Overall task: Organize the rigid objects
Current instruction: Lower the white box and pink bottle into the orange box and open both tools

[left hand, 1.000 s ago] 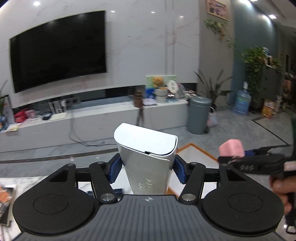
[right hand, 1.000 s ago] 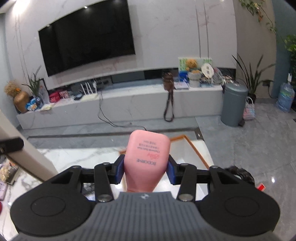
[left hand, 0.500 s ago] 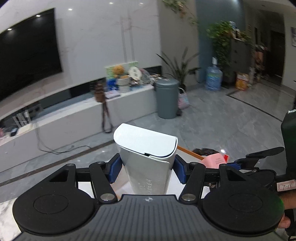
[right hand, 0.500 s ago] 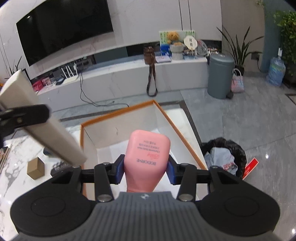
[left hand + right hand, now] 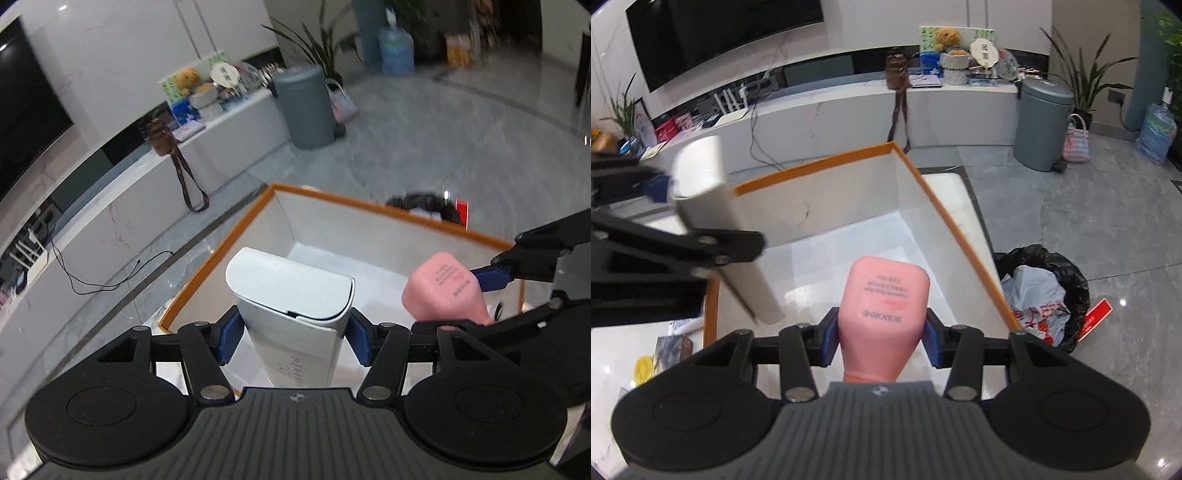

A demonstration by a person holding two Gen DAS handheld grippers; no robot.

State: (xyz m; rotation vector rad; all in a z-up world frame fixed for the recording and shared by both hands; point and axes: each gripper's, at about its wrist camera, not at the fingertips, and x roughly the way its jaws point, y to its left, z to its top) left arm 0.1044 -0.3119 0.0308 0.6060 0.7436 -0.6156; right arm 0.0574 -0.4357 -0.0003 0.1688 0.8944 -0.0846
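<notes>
Through the left wrist camera I saw my left gripper point(image 5: 291, 334) closed on a tall white box point(image 5: 291, 291), its blue pads pressing both narrow sides, the rounded top end pointing away from me. It hung over the near left corner of a large open box with an orange rim point(image 5: 218, 254) and white inner walls. To the right in that view, my right gripper point(image 5: 484, 295) came in from the edge, clamped on a pink bottle point(image 5: 441, 291) above the same box.

The right wrist camera showed that right gripper point(image 5: 881, 332) from behind: jaws narrowly parted, pads gripping the pink bottle point(image 5: 882, 299) by its sides, printed label upside down to me, over the white floor of the orange-rimmed box point(image 5: 960, 236). The white box point(image 5: 720, 229) in the left gripper point(image 5: 683, 236) slanted across the left of that view, somewhat blurred.

Beyond the box lay a grey tiled floor, a grey lidded bin point(image 5: 1043, 122), a black-lined waste basket point(image 5: 1041, 291) just beside the box's right wall, and a long white media bench point(image 5: 849, 110) under a dark television point(image 5: 713, 33).
</notes>
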